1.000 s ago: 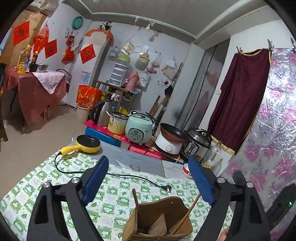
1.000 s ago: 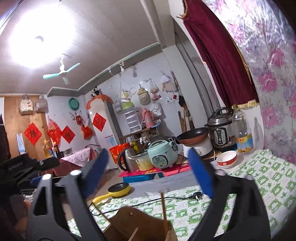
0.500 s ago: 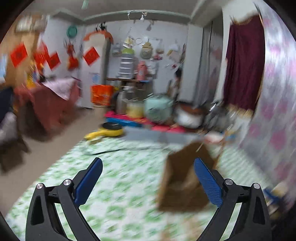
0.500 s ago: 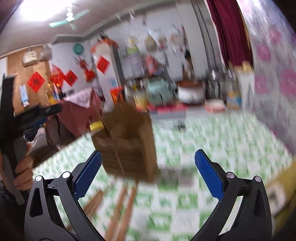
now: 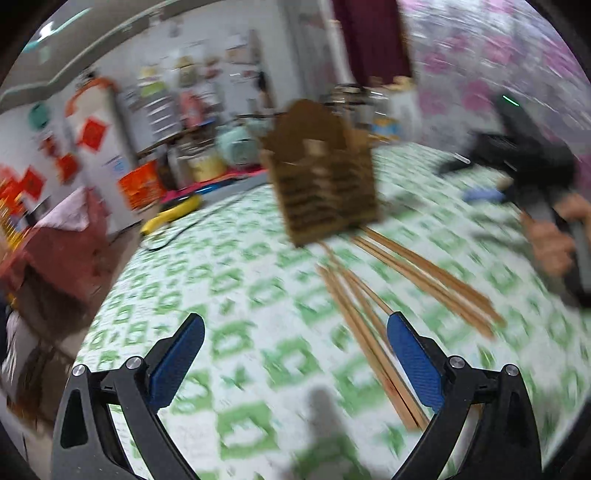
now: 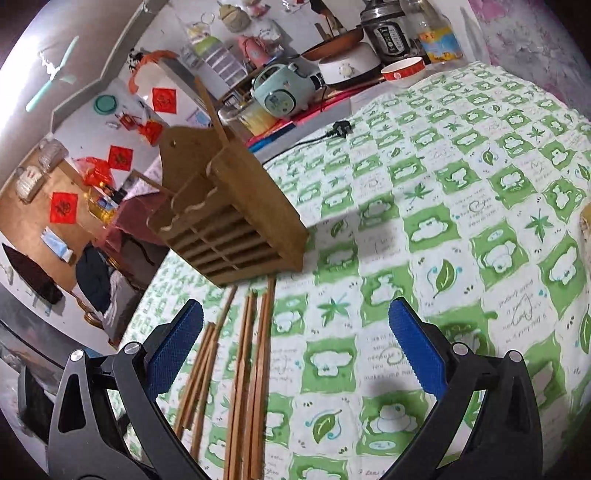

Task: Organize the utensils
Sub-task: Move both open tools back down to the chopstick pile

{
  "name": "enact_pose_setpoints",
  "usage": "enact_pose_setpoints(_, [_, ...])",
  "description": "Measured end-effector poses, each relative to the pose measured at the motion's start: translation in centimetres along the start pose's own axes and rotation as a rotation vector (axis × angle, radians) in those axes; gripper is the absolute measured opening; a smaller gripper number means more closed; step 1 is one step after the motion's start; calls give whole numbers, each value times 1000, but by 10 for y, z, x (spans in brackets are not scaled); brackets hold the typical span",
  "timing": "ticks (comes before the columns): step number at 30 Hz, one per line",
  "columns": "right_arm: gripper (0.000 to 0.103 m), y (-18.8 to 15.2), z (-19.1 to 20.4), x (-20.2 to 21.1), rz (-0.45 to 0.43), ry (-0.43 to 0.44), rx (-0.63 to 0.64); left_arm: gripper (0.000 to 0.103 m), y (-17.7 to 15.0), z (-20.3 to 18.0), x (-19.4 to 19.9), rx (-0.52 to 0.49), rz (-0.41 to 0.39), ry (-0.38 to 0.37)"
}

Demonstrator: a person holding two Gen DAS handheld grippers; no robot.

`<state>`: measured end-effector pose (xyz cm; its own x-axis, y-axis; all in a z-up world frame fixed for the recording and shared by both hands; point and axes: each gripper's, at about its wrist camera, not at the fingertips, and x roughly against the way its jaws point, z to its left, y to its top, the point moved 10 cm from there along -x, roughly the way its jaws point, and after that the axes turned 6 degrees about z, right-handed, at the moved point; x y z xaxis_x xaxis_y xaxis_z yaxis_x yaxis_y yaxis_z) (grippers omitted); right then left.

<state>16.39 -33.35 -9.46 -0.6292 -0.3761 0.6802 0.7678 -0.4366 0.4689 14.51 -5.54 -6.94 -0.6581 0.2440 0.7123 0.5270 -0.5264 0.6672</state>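
Observation:
A wooden slatted utensil holder (image 6: 225, 221) stands on the green-and-white checked tablecloth (image 6: 461, 206), with one chopstick (image 6: 210, 107) standing in it. Several wooden chopsticks (image 6: 243, 373) lie flat on the cloth in front of it. My right gripper (image 6: 295, 343) is open and empty, just above the cloth right of the chopsticks. In the blurred left wrist view the holder (image 5: 321, 177) and the loose chopsticks (image 5: 373, 332) show too. My left gripper (image 5: 293, 354) is open and empty, with chopsticks near its right finger. The right gripper's body (image 5: 535, 173) shows at the right.
Beyond the table's far edge sit a mint rice cooker (image 6: 284, 92), a pressure cooker (image 6: 388, 29), a pan, a red-rimmed bowl (image 6: 404, 72) and an oil bottle. A black power cord with plug (image 6: 340, 127) lies on the cloth. A yellow pan (image 5: 173, 218) sits at the left.
Both grippers have tilted down from looking across the room to looking at the table. The chopsticks on the cloth have come into view. Both grippers stayed open.

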Motion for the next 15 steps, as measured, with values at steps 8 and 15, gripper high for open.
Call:
enact_pose_setpoints(8, [97,-12,15,6,-25,-105,156,97,-36,-44,15,-249,46,-113])
enact_pose_setpoints(15, [97,-27,39,6,-22,-141,312,97,-50,-45,-12,-298,180,-121])
